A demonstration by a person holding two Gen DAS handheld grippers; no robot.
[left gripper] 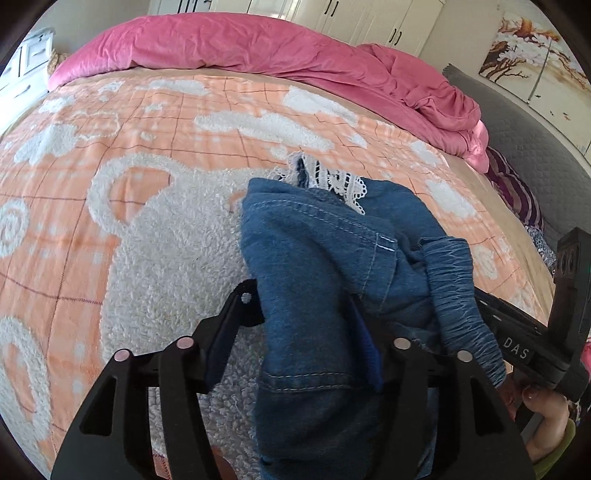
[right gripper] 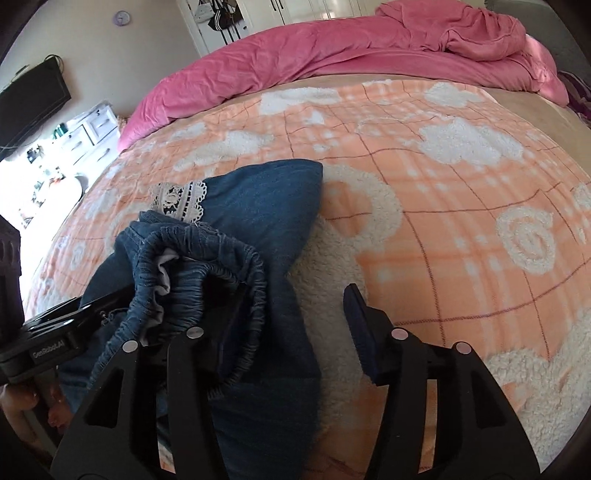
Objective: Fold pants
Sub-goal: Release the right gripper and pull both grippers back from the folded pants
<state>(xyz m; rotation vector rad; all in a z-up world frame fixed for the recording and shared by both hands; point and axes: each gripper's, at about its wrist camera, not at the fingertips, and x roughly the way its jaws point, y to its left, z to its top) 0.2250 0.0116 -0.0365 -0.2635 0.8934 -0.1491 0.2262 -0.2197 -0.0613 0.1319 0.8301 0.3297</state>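
Denim pants run off the bottom edge in both views, covering the left gripper's right finger and the right gripper's left fingertip.

An orange plaid blanket with white fleecy cloud and swirl patches covers the bed. A crumpled pink duvet lies bunched along the blanket's far edge. Beyond the duvet stand white wardrobe doors. A floral painting hangs on the wall right of the duvet. A white dresser stands left of the blanket, a dark screen above it.
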